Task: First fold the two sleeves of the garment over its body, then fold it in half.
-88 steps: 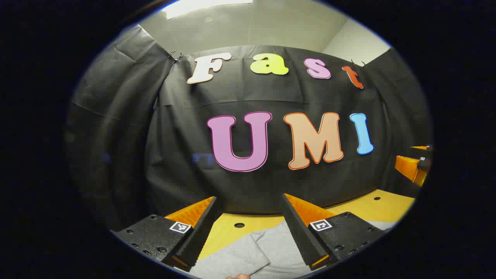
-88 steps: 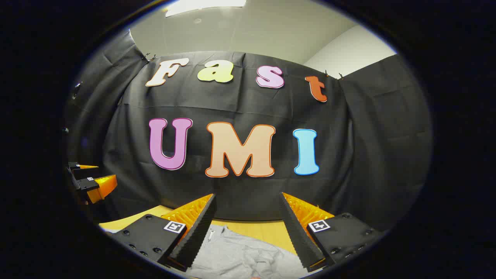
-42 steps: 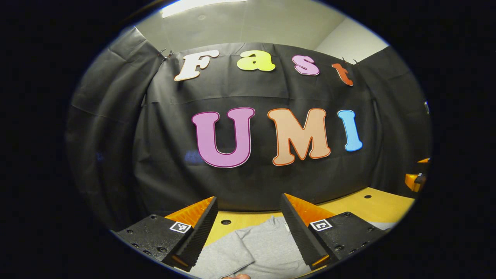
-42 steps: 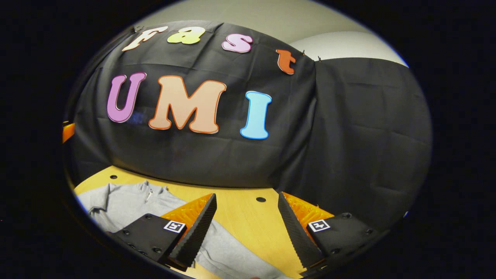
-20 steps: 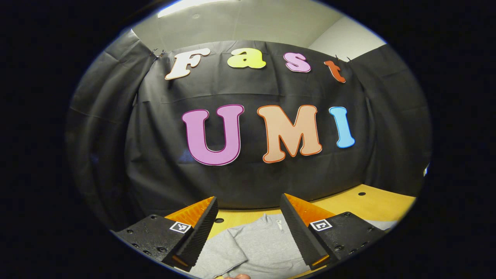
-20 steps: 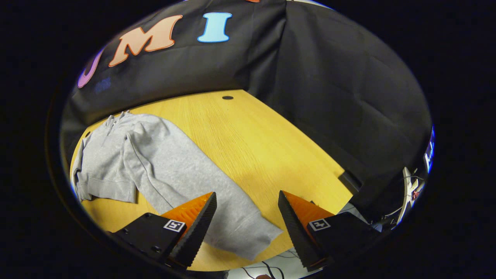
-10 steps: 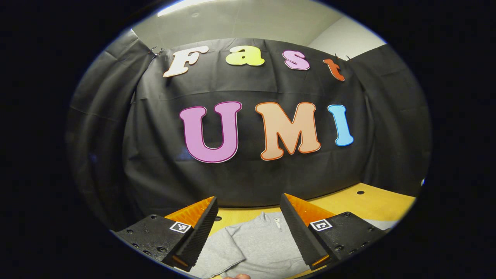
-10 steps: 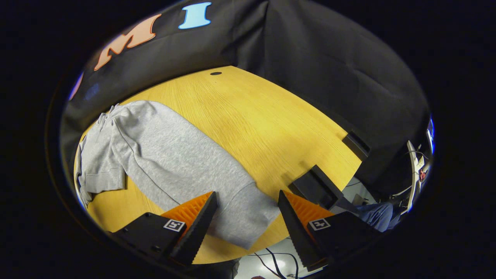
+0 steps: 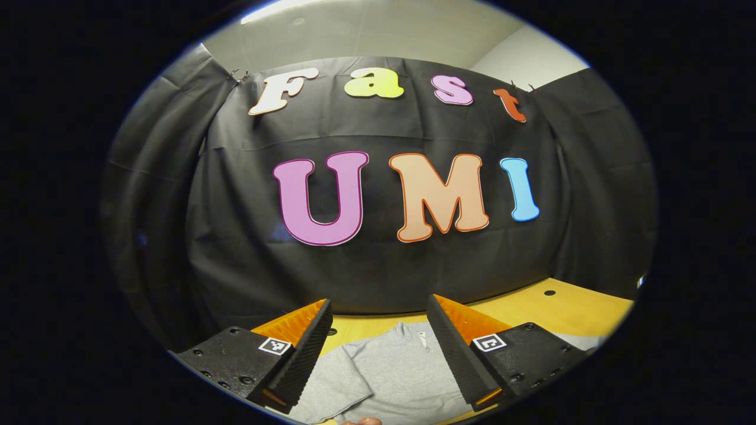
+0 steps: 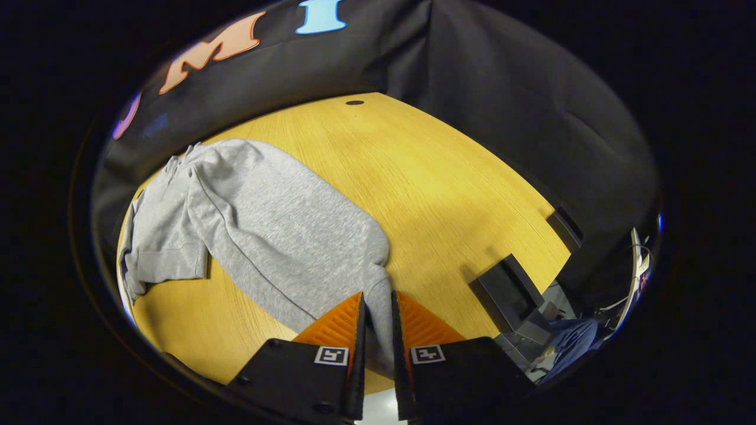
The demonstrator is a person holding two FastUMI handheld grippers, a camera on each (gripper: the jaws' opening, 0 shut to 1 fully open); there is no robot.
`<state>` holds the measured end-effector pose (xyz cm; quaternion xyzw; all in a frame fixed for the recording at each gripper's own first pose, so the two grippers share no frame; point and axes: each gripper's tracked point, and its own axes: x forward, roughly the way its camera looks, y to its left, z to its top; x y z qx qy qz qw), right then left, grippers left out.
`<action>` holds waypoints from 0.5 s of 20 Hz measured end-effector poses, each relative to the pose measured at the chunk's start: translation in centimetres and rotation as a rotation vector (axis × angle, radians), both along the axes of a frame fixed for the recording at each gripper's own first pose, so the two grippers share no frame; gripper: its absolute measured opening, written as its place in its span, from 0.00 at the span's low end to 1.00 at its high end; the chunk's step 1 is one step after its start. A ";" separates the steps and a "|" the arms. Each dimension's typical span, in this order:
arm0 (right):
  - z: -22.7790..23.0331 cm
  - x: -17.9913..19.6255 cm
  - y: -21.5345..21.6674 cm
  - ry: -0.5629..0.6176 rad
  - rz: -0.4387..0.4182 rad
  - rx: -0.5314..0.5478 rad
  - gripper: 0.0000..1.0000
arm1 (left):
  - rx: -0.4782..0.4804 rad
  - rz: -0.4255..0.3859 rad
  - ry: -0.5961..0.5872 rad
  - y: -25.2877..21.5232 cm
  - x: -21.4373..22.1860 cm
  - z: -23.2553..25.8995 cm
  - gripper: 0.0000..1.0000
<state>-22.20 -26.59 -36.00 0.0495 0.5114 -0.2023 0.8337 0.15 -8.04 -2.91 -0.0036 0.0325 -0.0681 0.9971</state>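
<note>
A grey sweatshirt [image 10: 266, 224] lies on the yellow wooden table [image 10: 449, 195], collar toward the far wall. Its long right sleeve runs toward me, and my right gripper [image 10: 378, 319] is shut on the sleeve's cuff [image 10: 381, 313], both fingers pressing the fabric near the table's front edge. A shorter folded part [image 10: 162, 251] lies at the left. In the left gripper view the sweatshirt [image 9: 384, 372] shows with its zip collar below my left gripper [image 9: 378, 330], which hangs open above it with nothing between its fingers.
Black cloth walls close off the table's back and right side. A dark block [image 10: 508, 292] sits at the table's right front edge, with cables and blue cloth [image 10: 567, 348] beyond it. A small hole [image 10: 354, 103] marks the far tabletop. Bare wood lies right of the sleeve.
My right gripper swung down over the table's right side, reached the sleeve cuff and shut on it, bunching the fabric. The left gripper drifted only slightly and stayed open.
</note>
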 end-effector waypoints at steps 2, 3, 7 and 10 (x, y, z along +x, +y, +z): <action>0.0 0.4 0.8 0.009 0.033 0.011 0.13 | -0.002 0.006 0.002 0.3 0.1 -0.1 0.95; 0.1 0.6 1.3 0.001 0.031 0.031 0.13 | -0.001 0.010 0.002 0.5 0.1 -0.1 0.95; 2.0 3.1 2.1 -0.072 -0.030 0.102 0.13 | 0.002 0.031 0.000 1.5 0.1 -0.1 0.95; 4.2 6.0 2.6 -0.145 -0.077 0.156 0.13 | 0.002 0.047 0.005 2.2 0.1 -0.3 0.95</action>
